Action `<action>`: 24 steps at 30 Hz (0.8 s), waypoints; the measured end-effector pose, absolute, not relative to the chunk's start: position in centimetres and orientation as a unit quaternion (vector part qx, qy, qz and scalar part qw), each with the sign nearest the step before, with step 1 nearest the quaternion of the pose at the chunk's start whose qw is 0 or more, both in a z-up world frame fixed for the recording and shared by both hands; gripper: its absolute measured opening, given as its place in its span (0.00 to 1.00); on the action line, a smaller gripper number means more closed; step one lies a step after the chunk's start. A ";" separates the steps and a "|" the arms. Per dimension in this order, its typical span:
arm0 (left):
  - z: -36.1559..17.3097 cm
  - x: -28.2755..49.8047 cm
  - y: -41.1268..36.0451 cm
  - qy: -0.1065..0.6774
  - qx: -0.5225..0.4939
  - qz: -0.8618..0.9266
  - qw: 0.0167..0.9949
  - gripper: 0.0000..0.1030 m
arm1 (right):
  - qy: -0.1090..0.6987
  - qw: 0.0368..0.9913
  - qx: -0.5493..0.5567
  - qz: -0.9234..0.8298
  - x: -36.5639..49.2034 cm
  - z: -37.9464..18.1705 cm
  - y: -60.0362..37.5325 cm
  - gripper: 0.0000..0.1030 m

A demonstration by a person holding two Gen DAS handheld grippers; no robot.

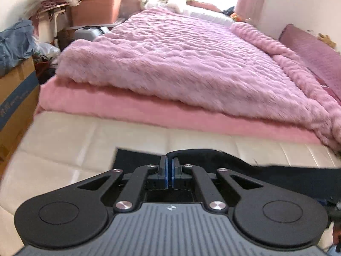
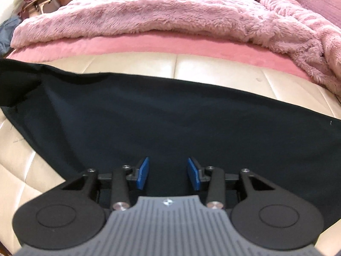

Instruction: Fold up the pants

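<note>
We hold our left gripper (image 1: 169,166) tilted downward over the near end of the bed, its blue pads pressed together with the black cloth of the pants (image 1: 277,170) rising into a small hump right at their tips; the jaws are clamped on that fold of fabric. Our right gripper (image 2: 166,173) also points steeply down, hovering over the middle of the pants (image 2: 170,117), its blue pads standing apart with nothing pinched between them, only dark cloth lying beneath.

The pants lie spread on the cream quilted mattress (image 2: 213,68), at the foot of the bed, in front of the pink sheet (image 2: 149,44) and the fluffy pink blanket (image 2: 149,10). Their long axis runs crosswise to our view, from left to right, parallel to the blanket's near edge. In the right wrist view the left end lifts and wrinkles upward off the mattress, while the right stretch lies flat.
</note>
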State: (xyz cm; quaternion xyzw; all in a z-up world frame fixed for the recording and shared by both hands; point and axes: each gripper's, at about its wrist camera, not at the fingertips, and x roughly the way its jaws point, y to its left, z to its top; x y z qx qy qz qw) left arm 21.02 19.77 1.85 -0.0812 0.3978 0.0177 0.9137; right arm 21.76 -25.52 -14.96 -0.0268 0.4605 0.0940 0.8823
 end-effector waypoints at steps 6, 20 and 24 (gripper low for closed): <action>-1.1 29.5 24.9 0.495 -0.089 0.064 0.862 0.02 | 0.454 0.887 -0.028 0.080 22.8 -14.9 -26.0 0.36; -11.5 34.0 27.1 0.553 -0.083 0.107 0.822 0.18 | 0.459 0.888 -0.026 0.031 26.5 -16.1 -28.0 0.36; -9.0 32.5 28.4 0.519 -0.121 0.114 0.839 0.24 | 0.453 0.891 -0.030 0.028 26.0 -15.9 -27.8 0.36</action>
